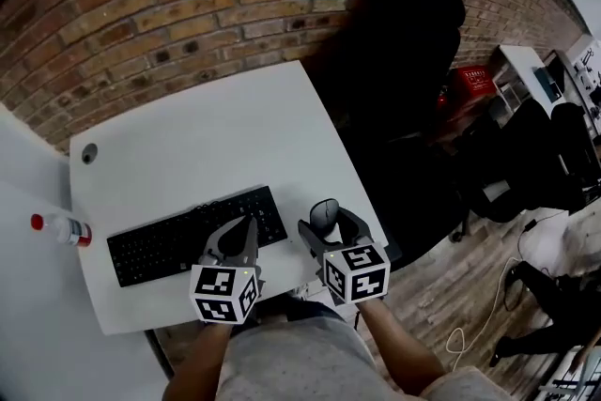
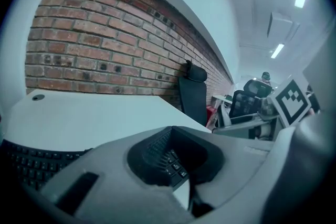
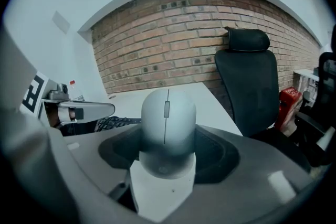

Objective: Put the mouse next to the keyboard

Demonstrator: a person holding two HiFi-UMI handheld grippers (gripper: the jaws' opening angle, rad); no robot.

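One keyboard (image 1: 195,236) lies on the white counter (image 1: 216,136), and one mouse (image 1: 325,212) sits on the same counter just beside the keyboard's right end, apart from it.

There are two hand-held grippers. The right hand-held gripper (image 1: 333,223) has its jaws spread, one on each side of the mouse. Its own view shows the mouse between them, though it may or may not be touching the pads. The left hand-held gripper (image 1: 250,223) hangs over the keyboard's right end with its jaws pressed together on nothing. In its own view a few keys show through the hollow between them, while the gripper's body hides the rest of the keyboard's near side.

Left of the keyboard, on a neighbouring white surface, lies one small bottle (image 1: 62,228) with a red cap. Beyond the keyboard's far left corner there is one round cable hole (image 1: 88,153). Beyond the keyboard's right end, past the counter's edge, stands one black office chair (image 1: 406,61). It is so dark that its shape is hard to make out.
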